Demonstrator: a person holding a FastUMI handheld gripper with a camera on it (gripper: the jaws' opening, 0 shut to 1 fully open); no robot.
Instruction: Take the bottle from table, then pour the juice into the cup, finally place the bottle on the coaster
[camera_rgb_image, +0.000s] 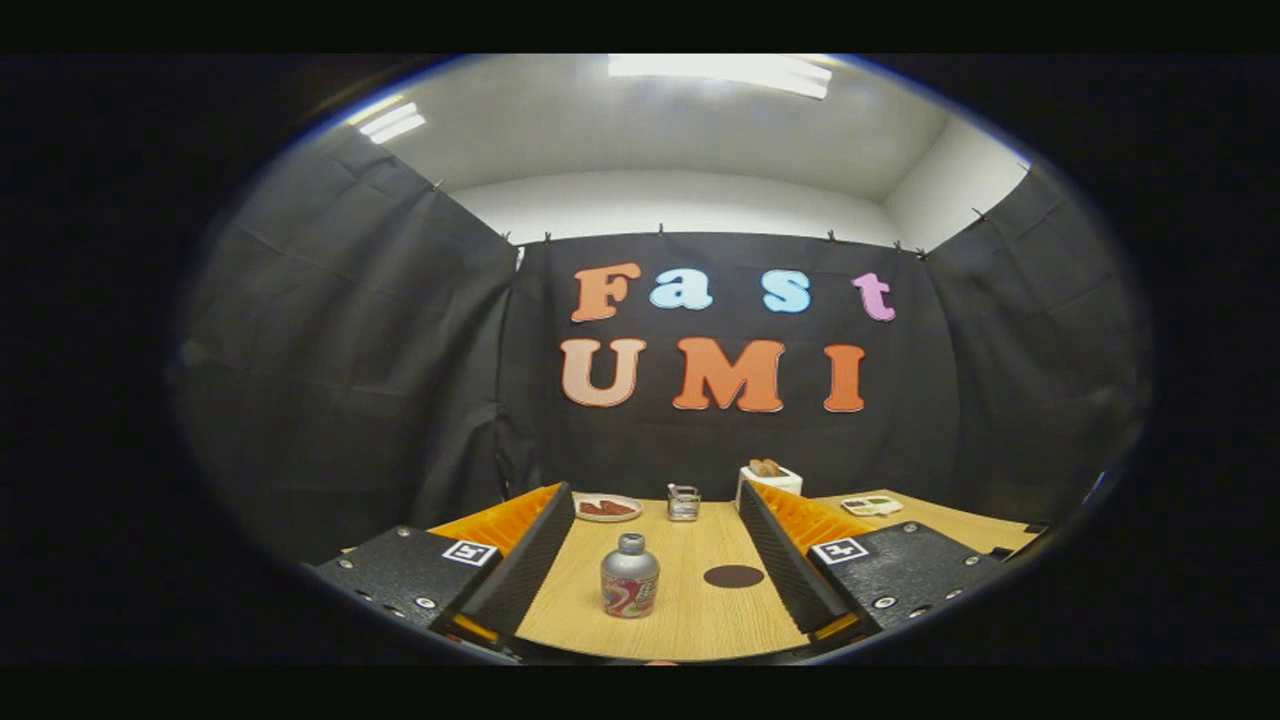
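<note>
Standing bottle between spread fingers

Spreading wide and gripping nothing, the hand-held gripper (655, 600) frames a small silver bottle with a red patterned label (629, 577), upright on the light wooden desk (700, 625). A dark round coaster (733, 576) lies just beside it; a clear glass cup (684, 502) stands beyond.

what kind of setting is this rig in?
Likely a staged test booth, not a home: black cloth walls around a light wooden table, with a small silver bottle between the open gripper's fingers.
</note>
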